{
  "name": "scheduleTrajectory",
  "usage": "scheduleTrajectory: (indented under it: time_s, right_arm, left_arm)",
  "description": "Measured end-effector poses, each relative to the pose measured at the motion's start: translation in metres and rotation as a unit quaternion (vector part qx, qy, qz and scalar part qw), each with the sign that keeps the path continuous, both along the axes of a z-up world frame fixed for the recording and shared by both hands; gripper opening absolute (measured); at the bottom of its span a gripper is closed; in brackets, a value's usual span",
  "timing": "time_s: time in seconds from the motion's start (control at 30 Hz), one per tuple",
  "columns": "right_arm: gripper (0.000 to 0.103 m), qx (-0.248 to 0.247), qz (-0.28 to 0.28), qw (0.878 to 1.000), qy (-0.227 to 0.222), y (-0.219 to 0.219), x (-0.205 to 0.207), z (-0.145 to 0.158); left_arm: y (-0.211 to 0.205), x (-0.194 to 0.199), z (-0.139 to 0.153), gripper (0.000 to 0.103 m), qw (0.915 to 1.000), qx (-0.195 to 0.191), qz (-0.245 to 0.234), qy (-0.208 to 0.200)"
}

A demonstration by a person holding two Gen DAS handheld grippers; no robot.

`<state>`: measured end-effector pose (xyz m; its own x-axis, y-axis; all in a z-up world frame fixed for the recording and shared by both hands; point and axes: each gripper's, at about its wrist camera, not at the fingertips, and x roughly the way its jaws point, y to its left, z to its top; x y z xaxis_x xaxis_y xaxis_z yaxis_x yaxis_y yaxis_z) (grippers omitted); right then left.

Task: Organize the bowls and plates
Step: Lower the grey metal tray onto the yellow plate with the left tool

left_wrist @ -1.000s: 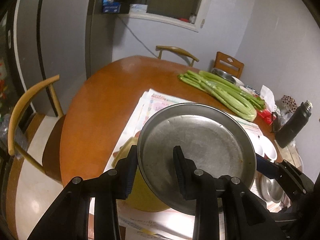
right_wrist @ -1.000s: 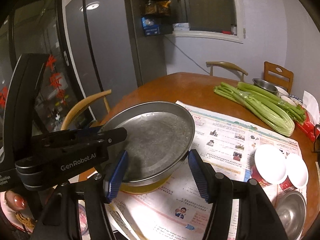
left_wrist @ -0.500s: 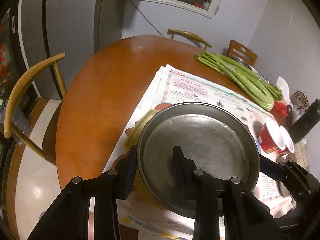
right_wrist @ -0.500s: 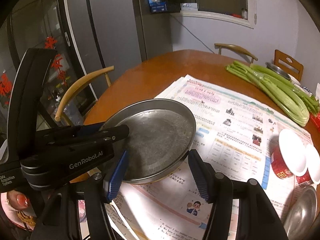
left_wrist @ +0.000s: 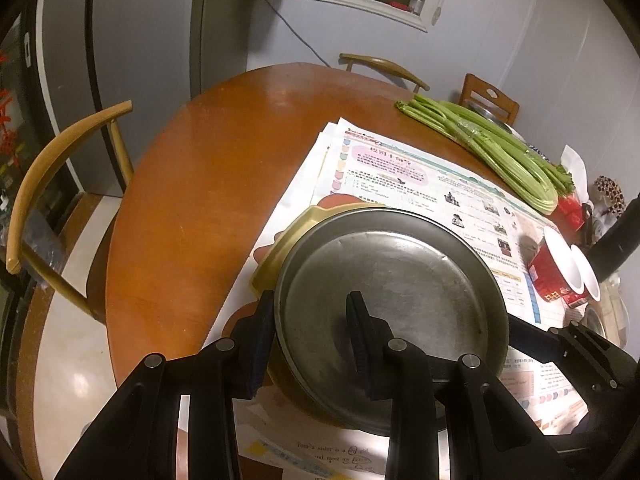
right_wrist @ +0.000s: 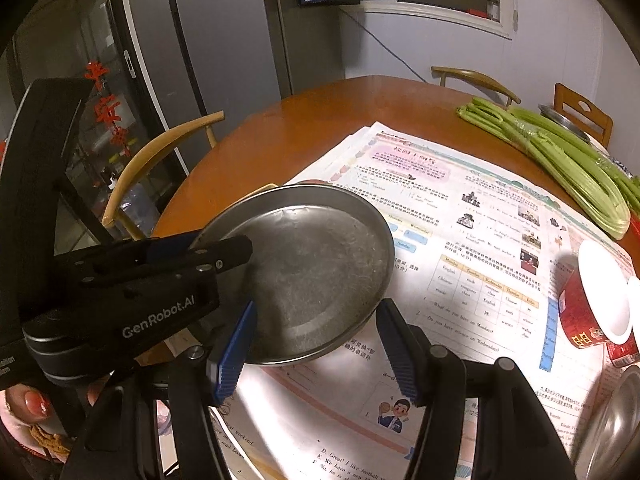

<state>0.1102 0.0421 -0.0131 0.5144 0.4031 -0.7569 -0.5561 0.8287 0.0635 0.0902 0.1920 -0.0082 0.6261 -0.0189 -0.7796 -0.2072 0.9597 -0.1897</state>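
Round stainless-steel plate (left_wrist: 400,288) sits on top of a yellow bowl (left_wrist: 288,240), which stands on sheets of printed newspaper (left_wrist: 400,176) spread over the round brown wooden surface (left_wrist: 208,168). The left tool (left_wrist: 312,332) pinches the plate's near rim, one finger outside the edge and the other lying on the inner face. In the right wrist view the right tool (right_wrist: 316,344) has its blue-padded fingers on either side of the plate's near right edge; the left pad lies against the rim, while the right pad stands beside it, so I cannot tell whether it grips. Two red bowls with white insides (left_wrist: 560,272) lie tilted on the newspaper to the right, well apart from the plate. A bundle of green celery stalks (left_wrist: 488,148) lies farther back. Wooden chairs (left_wrist: 52,184) stand around the surface.
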Motion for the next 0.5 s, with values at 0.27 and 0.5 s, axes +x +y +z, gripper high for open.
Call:
scheduleTrajectory:
  time_s: [0.27, 0.5]
  right_arm:
    - [0.062, -0.004, 0.002, 1.000, 0.006, 0.0032, 0.0027, -0.0049]
    - [0.062, -0.003, 0.004, 1.000, 0.007, 0.0047, 0.0018, -0.0051]
  left_arm:
    - [0.0012, 0.0028, -0.0027, 0.035, 1.0000, -0.003, 0.004, 0.001]
    - [0.0045, -0.0003, 0.0003, 0.036, 0.9999, -0.011, 0.004, -0.002]
